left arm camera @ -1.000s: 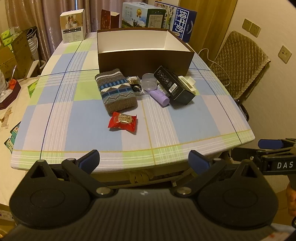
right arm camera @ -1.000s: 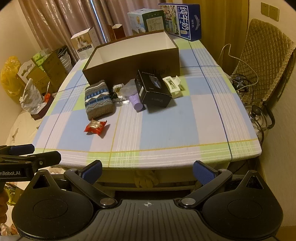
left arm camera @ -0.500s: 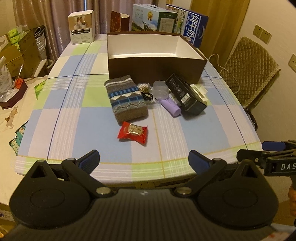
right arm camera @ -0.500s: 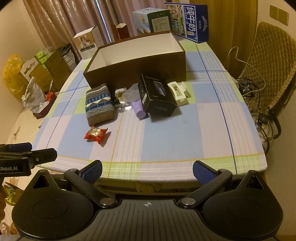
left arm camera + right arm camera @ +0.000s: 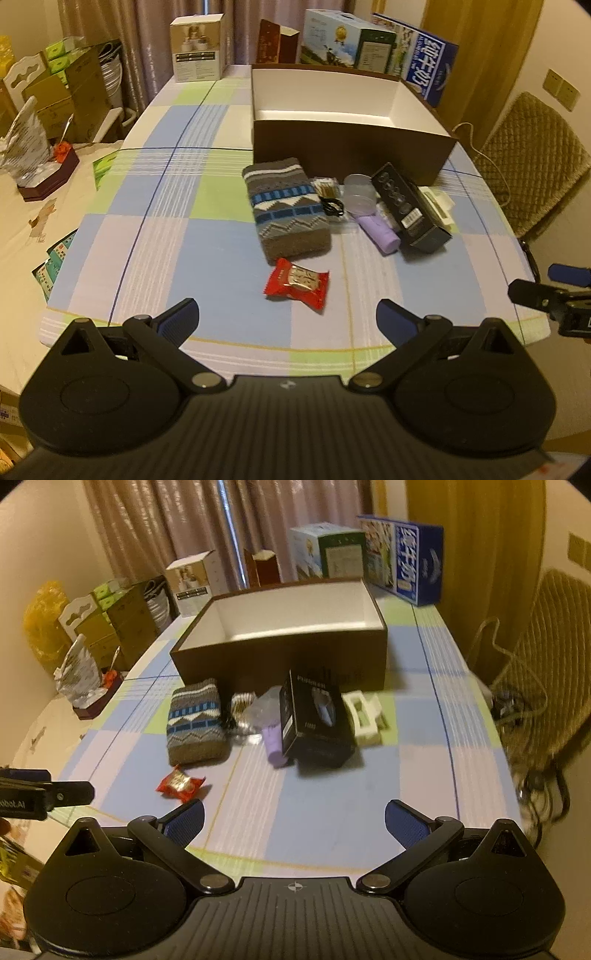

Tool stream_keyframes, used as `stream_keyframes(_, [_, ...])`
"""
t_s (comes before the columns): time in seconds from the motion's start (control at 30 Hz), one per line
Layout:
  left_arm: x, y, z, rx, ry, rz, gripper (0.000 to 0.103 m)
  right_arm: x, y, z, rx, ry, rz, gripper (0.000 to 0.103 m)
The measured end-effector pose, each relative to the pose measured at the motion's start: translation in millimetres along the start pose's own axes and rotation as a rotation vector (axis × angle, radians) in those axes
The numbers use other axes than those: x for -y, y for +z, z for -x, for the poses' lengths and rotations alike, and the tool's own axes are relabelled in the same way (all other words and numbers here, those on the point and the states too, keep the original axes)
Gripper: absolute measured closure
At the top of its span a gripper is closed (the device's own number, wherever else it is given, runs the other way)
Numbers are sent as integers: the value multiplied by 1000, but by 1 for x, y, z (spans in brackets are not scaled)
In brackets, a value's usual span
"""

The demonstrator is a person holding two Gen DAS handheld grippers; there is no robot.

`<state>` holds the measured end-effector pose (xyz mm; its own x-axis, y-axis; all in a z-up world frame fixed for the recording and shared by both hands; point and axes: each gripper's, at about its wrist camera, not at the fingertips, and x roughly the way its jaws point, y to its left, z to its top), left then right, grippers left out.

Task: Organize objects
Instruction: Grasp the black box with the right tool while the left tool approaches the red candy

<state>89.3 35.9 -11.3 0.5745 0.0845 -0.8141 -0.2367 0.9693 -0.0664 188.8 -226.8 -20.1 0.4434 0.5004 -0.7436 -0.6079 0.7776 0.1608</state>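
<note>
An open brown box (image 5: 351,147) with a white inside (image 5: 291,616) stands mid-table. In front of it lie a knitted pouch (image 5: 286,210) (image 5: 195,723), a red snack packet (image 5: 297,284) (image 5: 180,783), a purple tube (image 5: 380,234) (image 5: 273,744), a black carton (image 5: 410,208) (image 5: 314,718), a clear lid (image 5: 357,194), a small bag of swabs (image 5: 327,186) and a white holder (image 5: 365,716). My left gripper (image 5: 287,319) is open and empty, just short of the snack packet. My right gripper (image 5: 294,818) is open and empty over the table's front edge.
Cartons (image 5: 197,48) (image 5: 349,46) (image 5: 428,70) stand along the table's far edge. A quilted chair (image 5: 532,162) with cables (image 5: 517,701) is at the right. Stacked boxes (image 5: 110,627) and a side surface with a tray (image 5: 48,173) are at the left.
Both grippers have moved forward over the table's front edge, closer to the objects. Both stay open. Nothing on the table has moved.
</note>
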Motion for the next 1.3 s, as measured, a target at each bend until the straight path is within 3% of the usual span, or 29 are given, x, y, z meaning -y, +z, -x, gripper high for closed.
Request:
stream_keyframes(0.33, [0, 2, -35, -30, 30, 54, 2, 2, 4, -36, 114, 39, 221, 3])
stream_keyframes(0.4, [1, 1, -43, -41, 37, 60, 2, 0, 2, -47, 120, 33, 270, 17])
stream_keyframes(0.5, [0, 0, -54, -54, 51, 70, 2, 3, 0, -67, 103, 16, 309, 25])
stream_keyframes(1.03, [-10, 0, -94, -128, 101, 152, 2, -14, -13, -152, 120, -103, 666, 30])
stream_keyframes(1.17, [-10, 0, -98, -140, 104, 156, 2, -17, -19, -169, 124, -150, 727, 40])
stream_keyframes(1.2, [-10, 0, -98, -142, 104, 157, 2, -17, -19, -172, 123, -162, 731, 46])
stream_keyframes(1.3, [-9, 0, -100, -148, 100, 157, 2, -12, -17, -174, 132, -153, 701, 50])
